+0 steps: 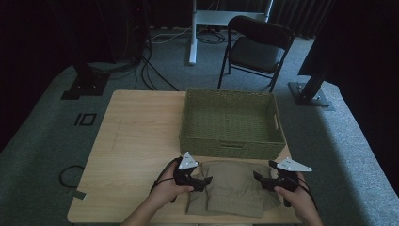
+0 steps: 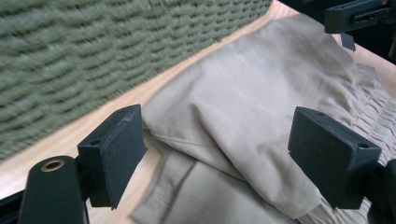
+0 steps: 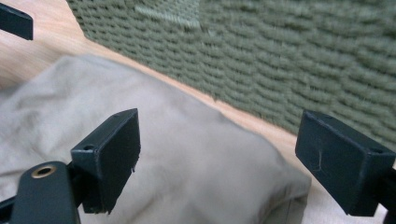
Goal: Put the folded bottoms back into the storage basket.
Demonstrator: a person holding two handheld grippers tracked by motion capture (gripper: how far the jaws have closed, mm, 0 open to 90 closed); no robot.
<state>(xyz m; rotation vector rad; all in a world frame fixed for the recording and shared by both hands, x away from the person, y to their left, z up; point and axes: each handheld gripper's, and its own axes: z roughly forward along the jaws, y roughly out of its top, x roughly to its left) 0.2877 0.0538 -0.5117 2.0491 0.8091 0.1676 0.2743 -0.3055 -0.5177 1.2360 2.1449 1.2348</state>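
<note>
Lying folded on the near edge of the wooden table (image 1: 136,136), the beige garment (image 1: 233,186) sits just in front of the green woven basket (image 1: 231,122). From the high view, the left gripper (image 1: 207,181) is at the garment's left side and the right gripper (image 1: 258,179) at its right side, each pointing inward. The left gripper view adds detail: its jaws are spread wide over a folded layer of cloth (image 2: 243,121), not pressing it, and a gathered waistband (image 2: 373,112) shows at the right. The right gripper view shows its jaws also spread apart, above a corner of the garment (image 3: 196,163), with the basket wall (image 3: 280,60) close behind.
</note>
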